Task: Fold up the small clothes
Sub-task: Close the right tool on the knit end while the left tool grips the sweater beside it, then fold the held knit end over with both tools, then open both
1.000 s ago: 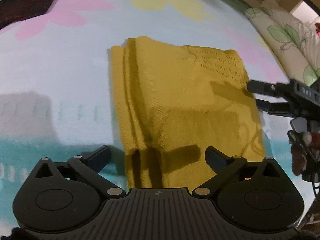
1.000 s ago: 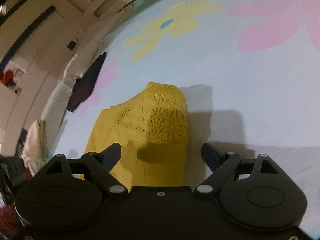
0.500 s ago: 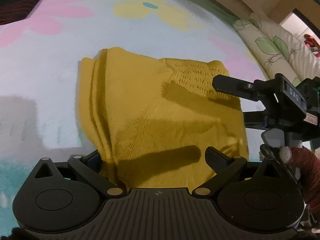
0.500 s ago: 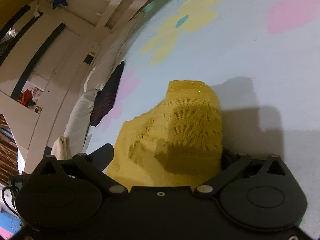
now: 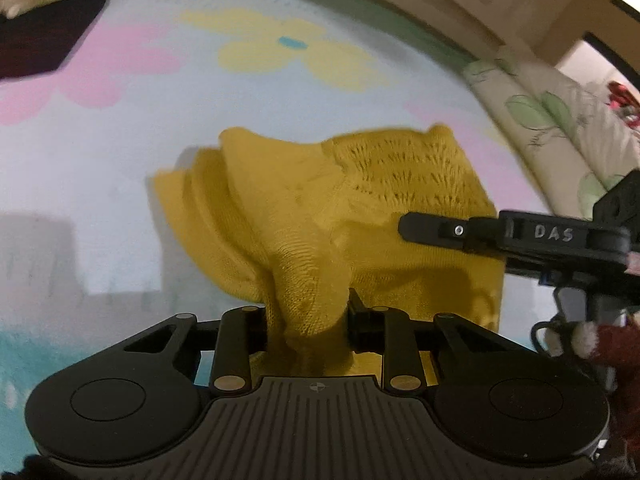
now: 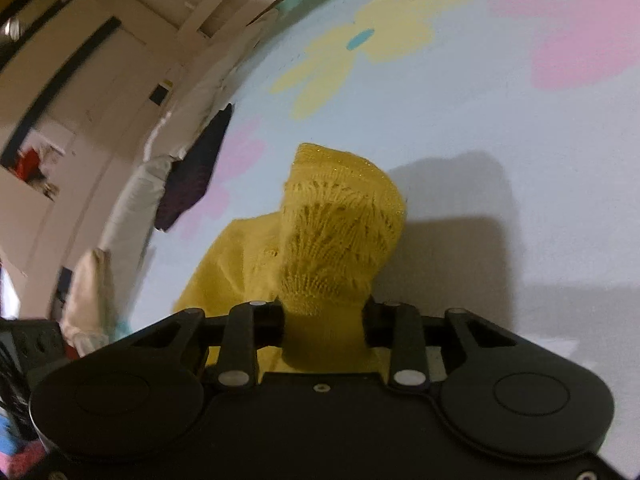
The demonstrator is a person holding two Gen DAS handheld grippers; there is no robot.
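Both claws, left gripper [image 5: 307, 320] and right gripper [image 6: 324, 320], now closing on the yellow knit [image 5: 320, 216], near edge lifted off the flowered sheet [image 5: 100, 184], ready for folding over.

a pale blue bedspread [image 5: 120, 184] printed with big flowers fills most of both views. a yellow flower [image 5: 292, 54] with a turquoise centre sits toward its far edge, with 1 pink flower [image 5: 92, 68] beside it. a dark garment [image 5: 44, 36] lies at the bedspread's far corner. a leaf-patterned quilt [image 5: 552, 120] is bunched along the bedspread's edge. beyond the bedspread stand cream wooden slats [image 6: 224, 4] and pale wall panels with dark strips [image 6: 60, 56]. the light is warm and dim.
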